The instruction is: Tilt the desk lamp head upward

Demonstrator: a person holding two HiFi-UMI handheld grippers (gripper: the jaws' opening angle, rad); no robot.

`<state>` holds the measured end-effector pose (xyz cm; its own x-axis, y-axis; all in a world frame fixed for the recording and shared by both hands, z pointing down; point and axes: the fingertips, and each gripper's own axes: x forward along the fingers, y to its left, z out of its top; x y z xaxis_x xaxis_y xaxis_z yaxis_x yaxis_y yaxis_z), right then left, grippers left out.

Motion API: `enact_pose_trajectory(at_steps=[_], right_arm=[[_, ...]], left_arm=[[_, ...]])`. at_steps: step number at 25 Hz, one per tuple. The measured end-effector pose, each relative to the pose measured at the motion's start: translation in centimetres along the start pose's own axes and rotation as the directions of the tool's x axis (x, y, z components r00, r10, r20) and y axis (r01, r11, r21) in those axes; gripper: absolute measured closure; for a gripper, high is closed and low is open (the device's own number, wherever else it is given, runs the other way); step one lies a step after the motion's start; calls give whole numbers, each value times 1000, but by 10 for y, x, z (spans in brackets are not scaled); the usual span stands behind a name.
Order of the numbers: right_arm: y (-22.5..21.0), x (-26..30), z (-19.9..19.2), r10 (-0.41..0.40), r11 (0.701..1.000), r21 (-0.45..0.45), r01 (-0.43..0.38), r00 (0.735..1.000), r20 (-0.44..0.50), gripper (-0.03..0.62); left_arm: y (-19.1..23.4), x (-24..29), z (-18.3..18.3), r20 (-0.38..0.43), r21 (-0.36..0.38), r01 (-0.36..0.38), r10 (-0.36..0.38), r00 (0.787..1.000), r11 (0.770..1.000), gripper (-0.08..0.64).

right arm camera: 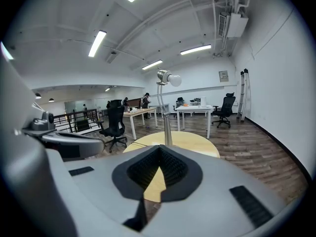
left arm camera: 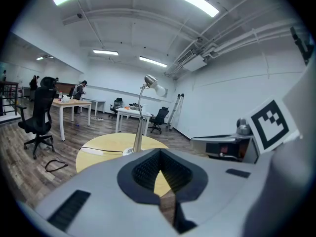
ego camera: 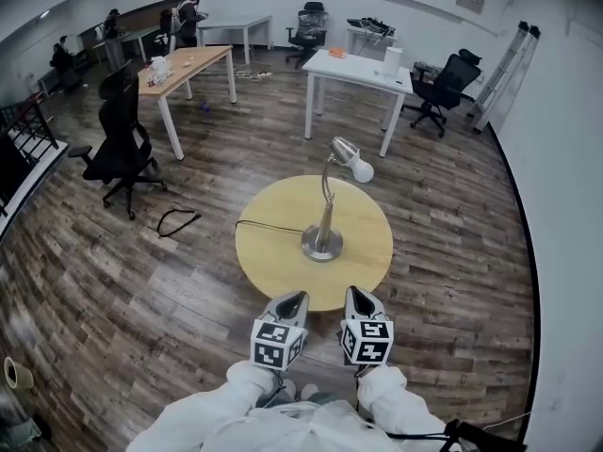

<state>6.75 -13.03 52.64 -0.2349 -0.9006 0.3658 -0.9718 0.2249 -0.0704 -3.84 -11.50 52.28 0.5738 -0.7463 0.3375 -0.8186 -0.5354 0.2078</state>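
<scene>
You had not begun: your left claw [ego camera: 289,301] and right claw [ego camera: 362,299] were both closed and empty at the bench [ego camera: 268,257] edge, apart from the desk lamp [ego camera: 324,219] standing mid-bench, its head [ego camera: 349,159] not yet raised.

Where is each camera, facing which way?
Head view: on the head, steeply down at desk lamp on round table; left tongs, right tongs, white sleeves show.
Left gripper view: on left tongs, facing the lamp; shut jaws, right tongs show.
Right gripper view: on right tongs, facing the lamp; shut jaws, left tongs show.
Shared: the lamp.
</scene>
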Motion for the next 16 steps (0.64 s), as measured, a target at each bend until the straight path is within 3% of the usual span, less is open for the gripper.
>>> enact_pose_trajectory(at_steps=[16], right_arm=[[-20, -6, -1, -10, 1000, -12, 10, 1000, -12, 580]], left_arm=[[-18, 14, 2, -17, 26, -5, 6, 1000, 1000, 558]])
